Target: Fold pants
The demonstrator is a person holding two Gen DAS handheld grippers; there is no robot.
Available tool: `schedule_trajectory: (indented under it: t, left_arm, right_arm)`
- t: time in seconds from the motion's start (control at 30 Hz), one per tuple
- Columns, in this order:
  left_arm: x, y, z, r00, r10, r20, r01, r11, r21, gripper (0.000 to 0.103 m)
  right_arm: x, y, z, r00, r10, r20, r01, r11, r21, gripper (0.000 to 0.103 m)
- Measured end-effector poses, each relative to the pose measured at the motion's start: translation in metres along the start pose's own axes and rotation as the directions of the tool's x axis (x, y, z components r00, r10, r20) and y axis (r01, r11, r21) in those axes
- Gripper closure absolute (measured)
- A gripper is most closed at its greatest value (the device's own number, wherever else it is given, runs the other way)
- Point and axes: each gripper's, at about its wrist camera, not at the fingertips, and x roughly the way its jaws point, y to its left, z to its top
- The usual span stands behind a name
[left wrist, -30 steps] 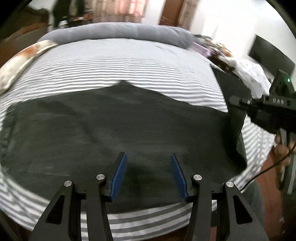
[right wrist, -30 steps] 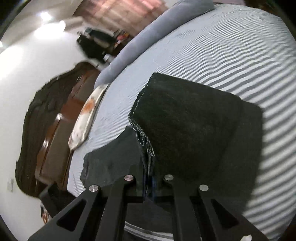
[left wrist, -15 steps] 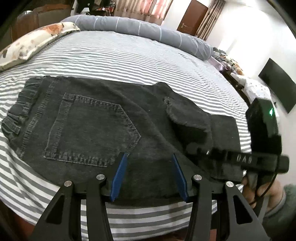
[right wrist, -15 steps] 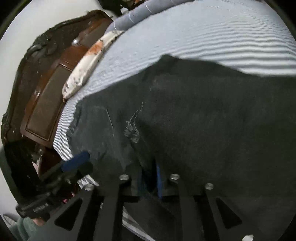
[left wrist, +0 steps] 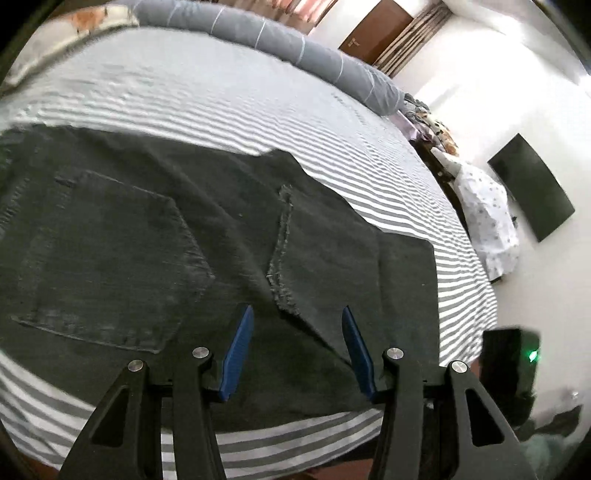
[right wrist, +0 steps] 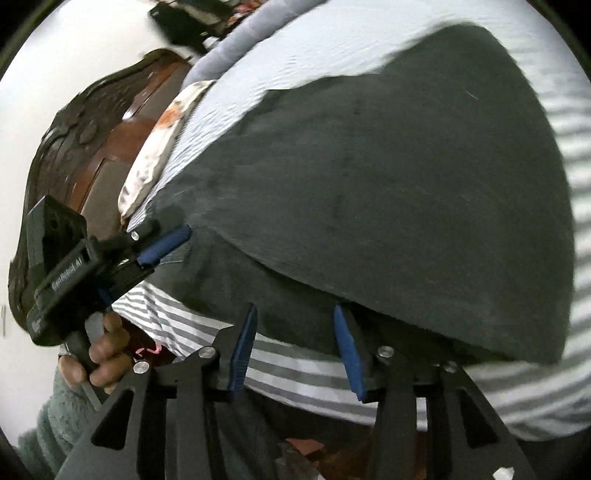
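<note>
Dark grey denim pants [left wrist: 155, 236] lie on the striped bed, back pocket up, with the leg end folded back over them; its frayed hem [left wrist: 279, 254] lies mid-garment. My left gripper [left wrist: 297, 328] is open and empty just above the pants' near edge. My right gripper [right wrist: 295, 325] is open and empty at the near edge of the folded pants [right wrist: 388, 177]. The left gripper also shows in the right wrist view [right wrist: 162, 243], held by a hand at the left, its blue fingers touching the cloth.
The grey-and-white striped bed [left wrist: 258, 107] has a long grey bolster [left wrist: 266, 33] at the back and a floral pillow [right wrist: 155, 147] by the dark wooden headboard [right wrist: 74, 140]. A black screen [left wrist: 532, 184] hangs on the right wall.
My right gripper has opened and let go of the leg end, which now lies folded over the pants. It has drawn back to the near edge. My left gripper stayed open.
</note>
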Motion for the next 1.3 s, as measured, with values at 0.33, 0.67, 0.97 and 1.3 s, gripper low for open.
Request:
schedule_trajectory:
  t: [0.33,0.67,0.97,1.3]
  left_arm:
    - [0.032,-0.006,0.003,0.997,0.062,-0.047,-0.062,0.998,0.010,0.053]
    - [0.036,-0.021,-0.010,0.990,0.133,-0.043,-0.130,0.989,0.067,0.091]
    - [0.039,-0.039,-0.025,0.989,0.135,-0.065,-0.128,0.985,0.112,0.094]
    - [0.033,-0.042,-0.021,0.984,0.165,-0.072,-0.152,0.975,0.163,0.090]
  right_arm:
    - [-0.037,-0.044,-0.004,0.991,-0.052,0.126,0.033,0.988,0.150,0.062]
    - [-0.064,-0.080,-0.009,0.979,-0.049,0.196,-0.004,0.965,0.263,0.093]
    - [-0.085,-0.089,-0.004,0.968,-0.127,0.216,0.077,0.971,0.226,0.098]
    - [-0.073,-0.085,-0.004,0.983,-0.153,0.103,0.128,0.967,0.219,0.080]
